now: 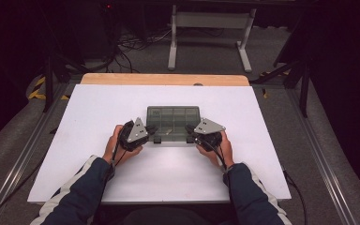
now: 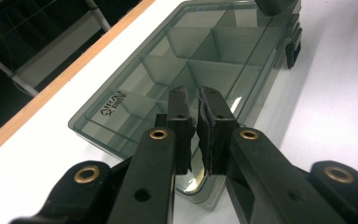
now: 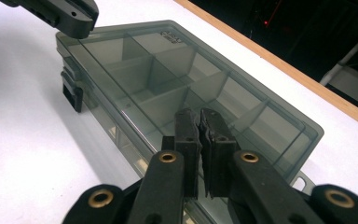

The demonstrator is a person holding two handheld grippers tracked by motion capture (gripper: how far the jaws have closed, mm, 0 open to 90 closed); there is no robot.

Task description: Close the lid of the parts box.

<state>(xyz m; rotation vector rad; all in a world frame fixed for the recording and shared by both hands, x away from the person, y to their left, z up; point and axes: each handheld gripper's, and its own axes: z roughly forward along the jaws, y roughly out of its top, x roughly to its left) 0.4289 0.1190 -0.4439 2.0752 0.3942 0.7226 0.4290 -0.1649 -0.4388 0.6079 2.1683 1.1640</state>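
Note:
A smoky grey see-through compartment box point(image 1: 173, 123) lies lid-down-closed in the middle of the white table top point(image 1: 89, 112), with several empty-looking cells under its lid point(image 2: 191, 65) point(image 3: 168, 74). My left gripper point(image 1: 151, 129) sits at the box's front left corner, its jaws point(image 2: 191, 95) shut over the lid's edge with nothing between them. My right gripper point(image 1: 190, 129) sits at the front right corner, jaws point(image 3: 199, 116) shut above the lid, nothing held. A black latch point(image 2: 292, 46) point(image 3: 72, 91) hangs on the box's front wall. Each gripper view catches the other gripper's tip point(image 2: 272, 5) point(image 3: 70, 16).
A wooden strip point(image 1: 164, 78) borders the table's far edge. Behind it on the carpet stand a grey metal frame point(image 1: 211, 28) and loose cables point(image 1: 131, 44). Metal rails point(image 1: 318, 154) run along both sides of the table.

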